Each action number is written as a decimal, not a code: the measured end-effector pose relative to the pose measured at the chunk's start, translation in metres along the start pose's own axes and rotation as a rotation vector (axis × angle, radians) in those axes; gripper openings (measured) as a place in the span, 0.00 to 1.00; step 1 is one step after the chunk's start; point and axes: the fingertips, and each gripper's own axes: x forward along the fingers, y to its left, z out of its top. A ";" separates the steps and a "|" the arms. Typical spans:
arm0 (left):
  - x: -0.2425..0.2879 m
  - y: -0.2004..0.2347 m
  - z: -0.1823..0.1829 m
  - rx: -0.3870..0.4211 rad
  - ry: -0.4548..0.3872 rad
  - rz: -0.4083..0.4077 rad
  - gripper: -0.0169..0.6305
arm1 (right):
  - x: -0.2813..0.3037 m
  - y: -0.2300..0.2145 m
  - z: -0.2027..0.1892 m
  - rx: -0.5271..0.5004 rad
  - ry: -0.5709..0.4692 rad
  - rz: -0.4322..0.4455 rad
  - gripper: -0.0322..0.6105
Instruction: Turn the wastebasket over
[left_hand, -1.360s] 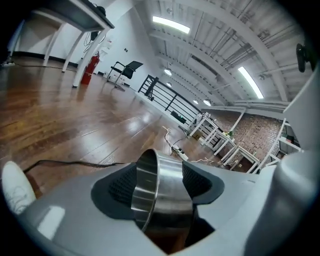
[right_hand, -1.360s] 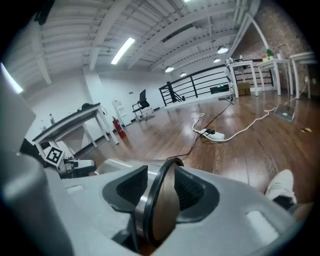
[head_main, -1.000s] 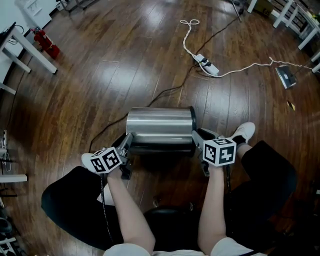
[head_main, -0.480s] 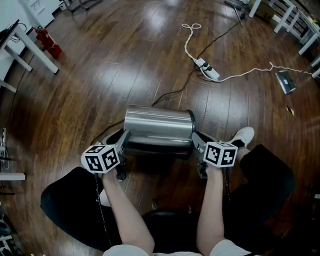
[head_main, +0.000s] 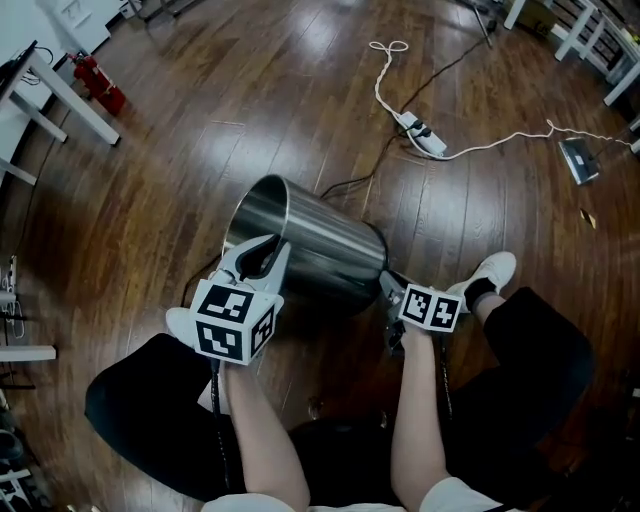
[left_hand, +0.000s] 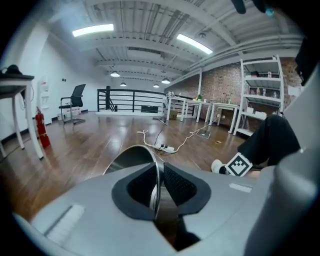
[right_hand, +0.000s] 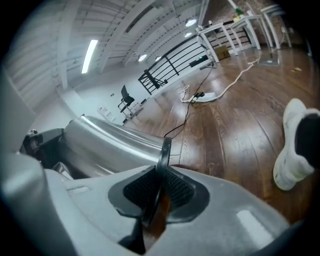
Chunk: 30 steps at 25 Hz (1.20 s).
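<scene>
A shiny steel wastebasket (head_main: 315, 248) tilts on the wood floor, its left end lifted and its right end low. My left gripper (head_main: 258, 258) pinches the thin metal rim (left_hand: 156, 172) of the raised end; its jaws are closing, with the rim between the pads (left_hand: 177, 186). At the low end, my right gripper (head_main: 392, 300) holds the black rim (right_hand: 164, 152); its jaws are opening slightly, though the pads (right_hand: 172, 190) still touch the rim. The steel side (right_hand: 112, 142) fills the left of the right gripper view.
A power strip (head_main: 421, 132) with a white cable (head_main: 500, 137) lies on the floor beyond. A black cord (head_main: 345, 184) runs up to the wastebasket. A red fire extinguisher (head_main: 93, 84) and white table legs (head_main: 62, 100) stand far left. The person's white shoe (head_main: 492, 270) is right of the basket.
The left gripper rose and rolled, lifting the wastebasket's left end from lying level to a steep tilt. The right gripper sank a little with the low end.
</scene>
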 end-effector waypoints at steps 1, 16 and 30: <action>0.004 -0.003 0.002 0.042 0.003 0.034 0.13 | 0.001 -0.003 0.001 0.050 -0.028 0.017 0.13; 0.057 -0.146 -0.012 0.375 0.084 -0.182 0.14 | 0.005 -0.083 -0.057 0.200 -0.021 -0.178 0.04; 0.079 -0.228 -0.099 0.601 0.253 -0.272 0.16 | 0.014 -0.076 -0.123 0.325 0.042 -0.112 0.15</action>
